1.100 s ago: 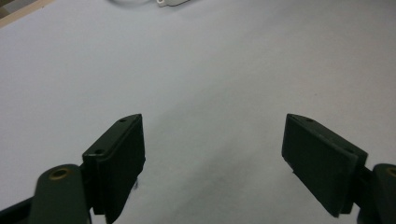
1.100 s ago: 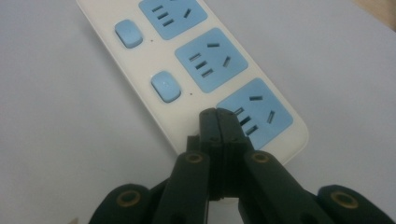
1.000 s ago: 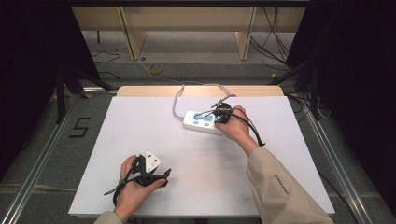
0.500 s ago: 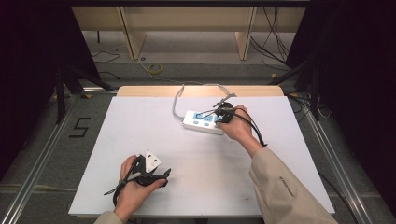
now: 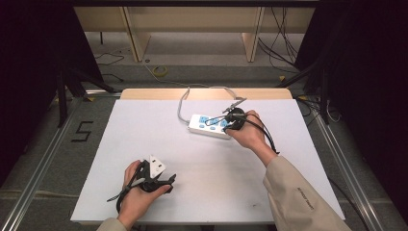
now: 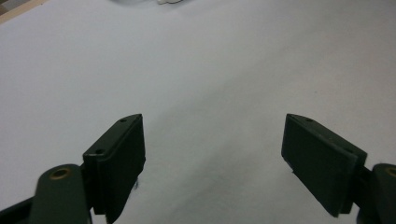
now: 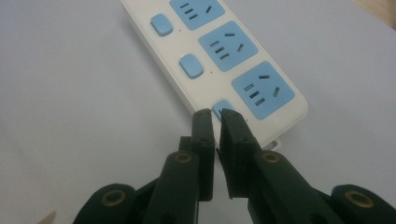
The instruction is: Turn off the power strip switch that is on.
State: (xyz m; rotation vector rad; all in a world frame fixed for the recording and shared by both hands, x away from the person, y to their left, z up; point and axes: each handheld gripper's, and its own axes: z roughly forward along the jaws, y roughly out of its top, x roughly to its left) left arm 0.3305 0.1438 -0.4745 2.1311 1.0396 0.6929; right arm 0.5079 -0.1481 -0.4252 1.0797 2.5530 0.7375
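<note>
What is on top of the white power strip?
The power strip has blue sockets and blue buttons on top. The right gripper has its jaws just over the nearest button, hiding most of it. Nothing is plugged in.

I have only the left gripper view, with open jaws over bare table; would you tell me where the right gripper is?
Observer: The right gripper is at one end of the strip, with its tips over the end switch.
Operator: Is it gripping anything?
Observer: No. Its jaws have just been opening; the gap is narrow and nothing is between them.
Operator: Is anything plugged into the strip?
Observer: The three blue sockets in the right gripper view are all empty.
</note>
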